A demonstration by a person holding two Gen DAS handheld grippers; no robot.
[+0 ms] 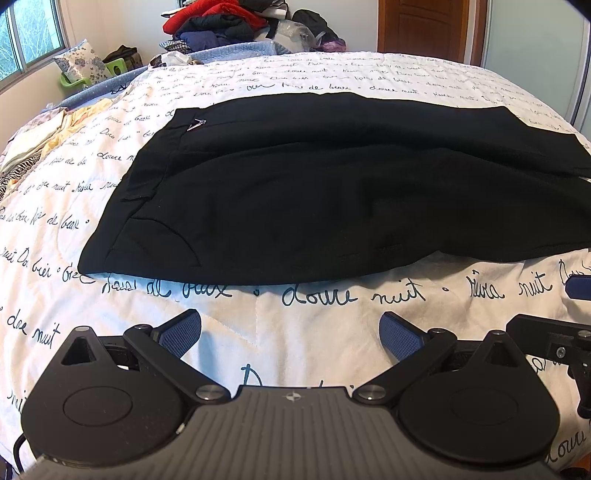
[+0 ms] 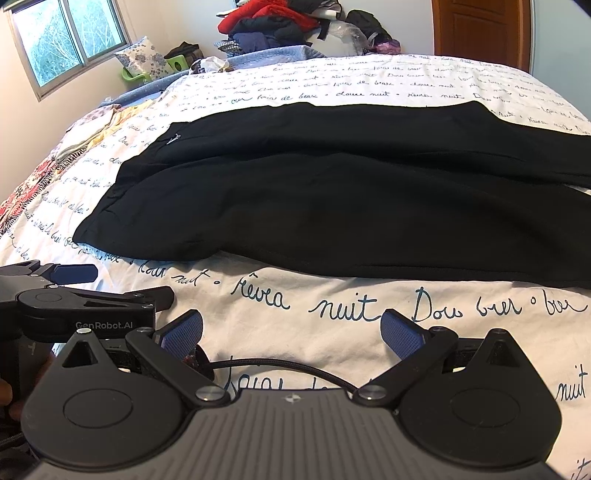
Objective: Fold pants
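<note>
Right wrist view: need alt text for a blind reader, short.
Black pants lie spread flat across a white bedspread printed with cursive French script, waistband to the left. The right tool hovers open near the pants' near edge, not touching them, with the left tool beside it. Piled clothes and a window sit beyond.

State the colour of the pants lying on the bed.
Plain black pants, clearest in the left wrist view.

Black pants (image 2: 332, 192) lie flat on the script-printed bedspread (image 2: 332, 302) beyond the right gripper (image 2: 291, 334), spread wide.
</note>
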